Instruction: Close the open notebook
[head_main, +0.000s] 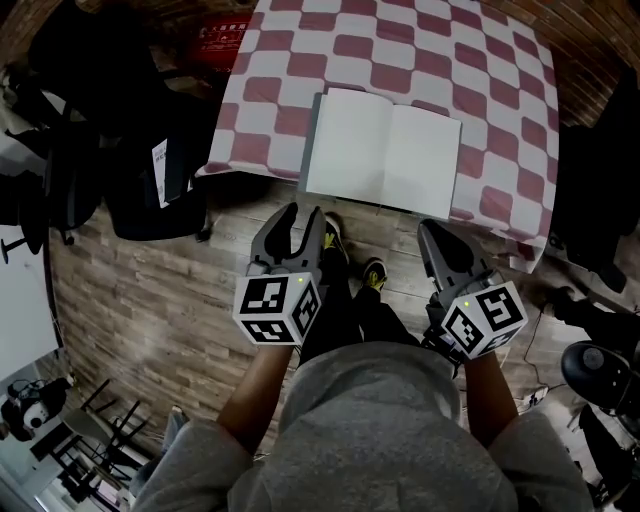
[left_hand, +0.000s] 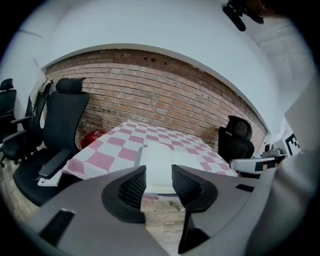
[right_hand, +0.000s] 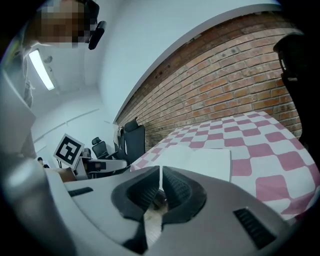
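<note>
**Open notebook at the bench's near edge, both tools short of it**

The wooden floor (head_main: 150, 300) is the widest open ground, running in a bare strip between the tools and the bench (head_main: 400, 50). The bench stands ahead of both tools under a red-and-white checked cloth whose near edge hangs down. A black office chair (head_main: 90, 110) crowds the space beyond the left tool's outer side. The notebook (head_main: 385, 150) lies open and flat ahead of both tools, its pages blank and its near edge right at the bench's near edge. The left tool (head_main: 303, 215) hangs over the floor, jaws a moderate gap apart and empty. The right tool (head_main: 432, 232) hangs level with it, jaws drawn to a thin slit with nothing between.
</note>
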